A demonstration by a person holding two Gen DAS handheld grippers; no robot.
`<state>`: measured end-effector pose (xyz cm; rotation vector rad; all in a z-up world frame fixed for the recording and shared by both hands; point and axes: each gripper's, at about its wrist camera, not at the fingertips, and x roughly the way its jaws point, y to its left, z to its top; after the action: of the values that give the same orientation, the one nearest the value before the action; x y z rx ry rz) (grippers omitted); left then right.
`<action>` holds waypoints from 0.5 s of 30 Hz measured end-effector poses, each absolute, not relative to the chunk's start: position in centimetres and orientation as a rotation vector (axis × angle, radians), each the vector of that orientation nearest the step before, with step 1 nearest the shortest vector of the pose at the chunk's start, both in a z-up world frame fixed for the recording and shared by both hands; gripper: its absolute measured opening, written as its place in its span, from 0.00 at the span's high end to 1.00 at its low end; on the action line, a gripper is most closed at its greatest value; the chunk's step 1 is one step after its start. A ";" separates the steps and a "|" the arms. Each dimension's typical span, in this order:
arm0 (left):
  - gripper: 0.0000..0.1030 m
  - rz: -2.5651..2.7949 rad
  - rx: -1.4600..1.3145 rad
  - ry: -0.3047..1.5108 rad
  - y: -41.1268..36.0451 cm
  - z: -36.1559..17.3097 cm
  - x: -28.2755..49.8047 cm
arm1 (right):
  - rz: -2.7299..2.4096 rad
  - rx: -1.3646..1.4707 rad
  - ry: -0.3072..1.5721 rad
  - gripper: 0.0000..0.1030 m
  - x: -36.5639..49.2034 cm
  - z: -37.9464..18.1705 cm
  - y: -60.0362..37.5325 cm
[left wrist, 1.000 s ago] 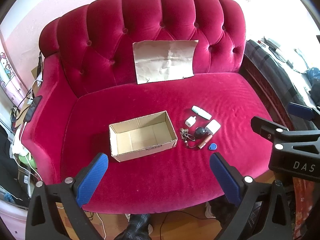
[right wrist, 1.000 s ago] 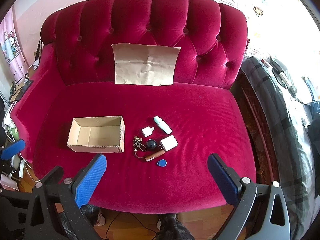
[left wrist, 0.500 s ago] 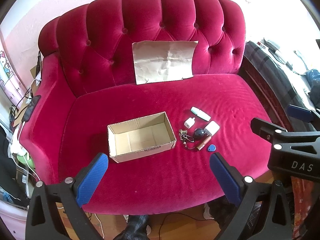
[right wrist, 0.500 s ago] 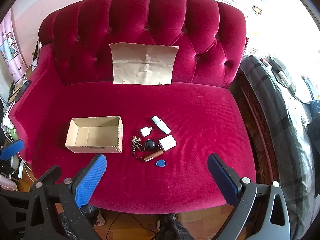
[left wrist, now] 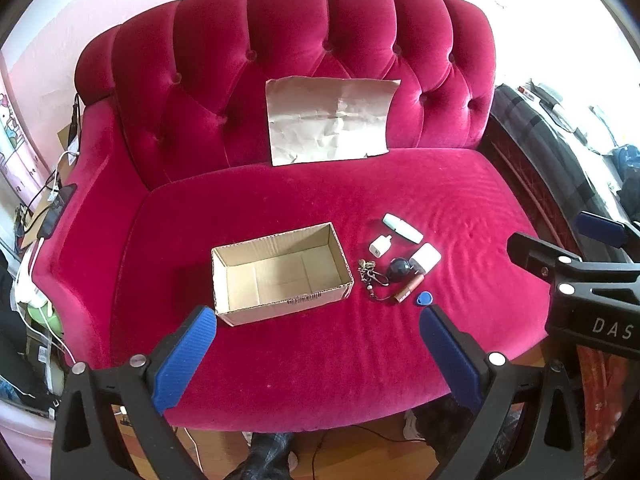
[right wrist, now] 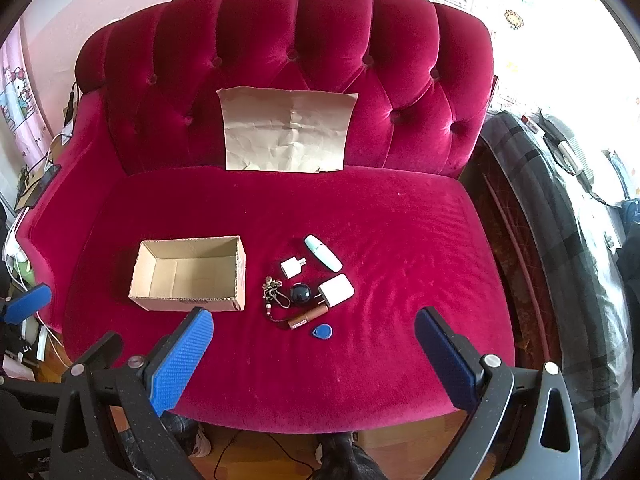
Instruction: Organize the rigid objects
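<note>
An open cardboard box [left wrist: 280,272] [right wrist: 188,274] sits empty on the red sofa seat. Right of it lies a cluster of small things: a pale green and white tube [right wrist: 323,253], a small white adapter [right wrist: 291,267], a white charger [right wrist: 337,290], a dark ball [right wrist: 300,294], a key chain [right wrist: 274,294], a brown stick [right wrist: 308,317] and a blue fob [right wrist: 322,332]. My left gripper [left wrist: 316,342] hangs open above the seat's front edge, below the box. My right gripper [right wrist: 314,346] is open too, just in front of the blue fob, holding nothing.
A creased brown paper sheet [right wrist: 288,136] leans on the tufted sofa back [right wrist: 320,52]. A dark plaid bed [right wrist: 560,240] stands to the right. Cables and clutter [left wrist: 36,240] crowd the floor on the left. A person's foot [left wrist: 268,456] shows below the seat.
Both views have shifted only slightly; the sofa and objects drift a little in frame. Nothing was picked up or moved, and both grippers stay open.
</note>
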<state>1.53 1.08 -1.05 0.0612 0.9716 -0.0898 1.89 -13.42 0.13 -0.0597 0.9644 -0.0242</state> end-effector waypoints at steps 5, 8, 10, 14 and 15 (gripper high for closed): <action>0.00 -0.084 0.049 0.969 1.5 -1.5 2.2 | -0.036 -0.062 0.965 0.00 2.7 -0.3 -13.6; 0.00 -0.086 0.043 0.972 1.8 -1.9 2.6 | -0.040 -0.061 0.965 0.00 3.1 -0.6 -13.6; 0.00 -0.079 0.052 0.970 2.2 -2.3 3.0 | -0.041 -0.065 0.967 0.00 3.5 -1.0 -13.7; 0.00 -0.064 0.089 0.956 3.3 -3.0 4.1 | -0.039 -0.072 0.959 0.00 4.2 -1.7 -13.8; 0.00 -0.060 0.094 0.951 3.7 -3.2 4.4 | -0.038 -0.072 0.958 0.00 4.4 -1.9 -13.8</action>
<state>4.40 3.69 -3.21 0.0936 0.9514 -0.0602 4.40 -13.83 -1.88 -0.0725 0.9582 -0.0381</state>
